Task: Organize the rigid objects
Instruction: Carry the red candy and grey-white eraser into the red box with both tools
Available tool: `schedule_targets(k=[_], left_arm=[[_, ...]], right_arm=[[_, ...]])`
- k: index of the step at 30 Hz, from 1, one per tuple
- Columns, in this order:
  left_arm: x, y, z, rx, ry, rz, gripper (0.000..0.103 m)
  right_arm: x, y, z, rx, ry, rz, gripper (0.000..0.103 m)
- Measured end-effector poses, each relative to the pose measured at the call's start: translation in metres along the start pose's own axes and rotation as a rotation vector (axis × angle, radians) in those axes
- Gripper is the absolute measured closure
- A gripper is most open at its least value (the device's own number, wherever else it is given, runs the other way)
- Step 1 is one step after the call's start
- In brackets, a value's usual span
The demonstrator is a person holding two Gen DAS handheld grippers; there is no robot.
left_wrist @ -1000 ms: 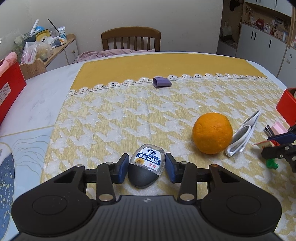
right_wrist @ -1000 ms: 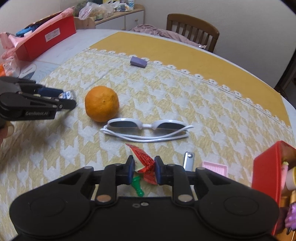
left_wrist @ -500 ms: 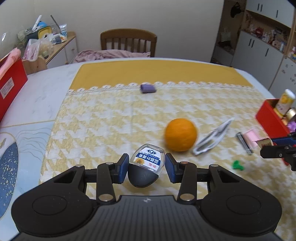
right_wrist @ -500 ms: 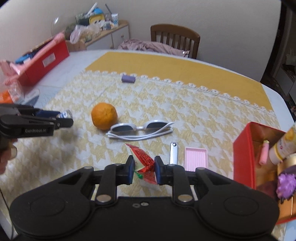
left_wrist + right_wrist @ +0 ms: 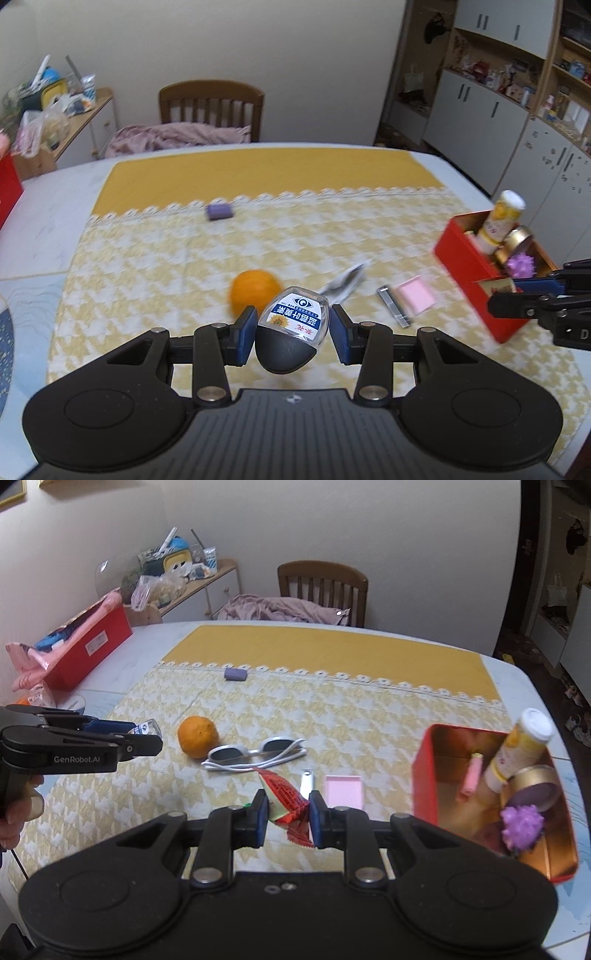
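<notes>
My left gripper (image 5: 293, 328) is shut on a small clear bottle with a black cap and blue label (image 5: 293, 326), held above the table; it also shows in the right wrist view (image 5: 147, 728). My right gripper (image 5: 287, 814) is shut on a red snack packet (image 5: 286, 799), held above the cloth left of the open red box (image 5: 424, 771). The box holds a yellow bottle (image 5: 517, 746), a gold tin (image 5: 535, 786), a purple spiky ball (image 5: 522, 827) and a pink tube (image 5: 471, 775). On the cloth lie an orange (image 5: 197, 736), white sunglasses (image 5: 255, 755), a nail clipper (image 5: 306, 781), a pink tray (image 5: 343, 790) and a purple block (image 5: 235, 674).
A second red box (image 5: 85, 646) with pink cloth stands at the table's far left. A wooden chair (image 5: 323, 587) with a pink garment is behind the table. A side cabinet with clutter (image 5: 192, 579) is at the back left. Cupboards (image 5: 498, 122) stand right.
Both grippers have risen and pulled back with their objects. The red box has come fully into both views, and the table objects look smaller and farther.
</notes>
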State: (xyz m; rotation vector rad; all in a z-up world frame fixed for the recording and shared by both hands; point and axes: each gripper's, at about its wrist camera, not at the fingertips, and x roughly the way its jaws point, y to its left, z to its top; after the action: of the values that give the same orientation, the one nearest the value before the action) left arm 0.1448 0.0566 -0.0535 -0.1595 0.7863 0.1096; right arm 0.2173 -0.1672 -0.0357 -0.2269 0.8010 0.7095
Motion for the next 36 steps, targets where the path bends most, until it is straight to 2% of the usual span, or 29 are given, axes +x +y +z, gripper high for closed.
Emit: schedule_targets(k=[8, 16, 30, 36], left_arm=[[0.000, -0.054, 0.014, 0.020, -0.022, -0.041, 0.062], [0.015, -0.124, 0.024, 0.072, -0.019, -0.085, 0.062], [0.069, -0.225, 0.043, 0.128, 0.037, -0.134, 0.062], [0.100, -0.251, 0.054, 0.144, 0.062, -0.103, 0.062]], right_arm=[[-0.032, -0.040, -0.014, 0.033, -0.046, -0.034, 0.082], [-0.048, -0.093, -0.031, 0.069, -0.048, -0.061, 0.082], [-0.043, -0.172, -0.048, 0.071, -0.012, -0.087, 0.082], [-0.028, -0.192, -0.049, 0.050, 0.016, -0.080, 0.082]])
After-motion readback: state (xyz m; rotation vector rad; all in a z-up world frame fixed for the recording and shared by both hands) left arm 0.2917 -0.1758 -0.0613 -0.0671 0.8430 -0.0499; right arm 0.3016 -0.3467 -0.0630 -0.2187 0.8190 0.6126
